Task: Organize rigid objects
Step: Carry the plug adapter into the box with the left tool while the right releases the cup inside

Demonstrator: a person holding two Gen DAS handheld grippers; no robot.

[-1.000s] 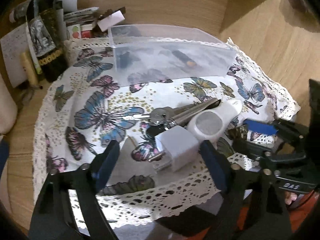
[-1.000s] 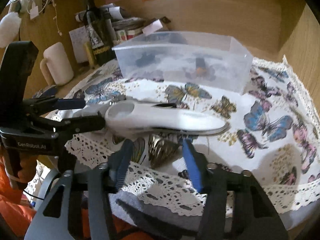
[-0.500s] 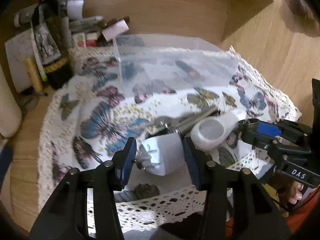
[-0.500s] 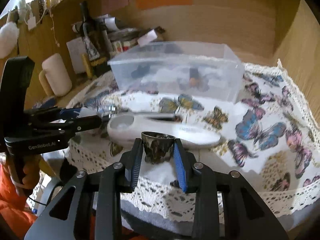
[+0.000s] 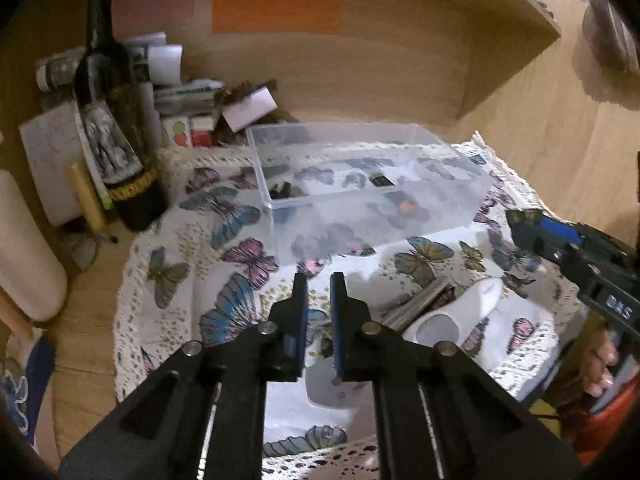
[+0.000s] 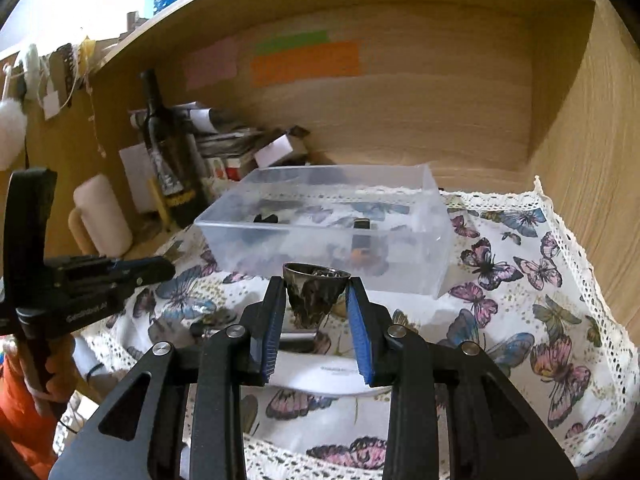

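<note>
The right tool [image 6: 316, 300] pinches a dark fluted metal cup [image 6: 314, 294], held above the butterfly cloth [image 6: 520, 300] just before the clear plastic bin [image 6: 328, 220]. The left tool [image 5: 318, 312] has its jaws nearly pressed together; whether it grips anything I cannot tell.

Left gripper [image 5: 318, 280] fingers nearly closed; right gripper [image 6: 316, 284] fingers clamped.
</note>
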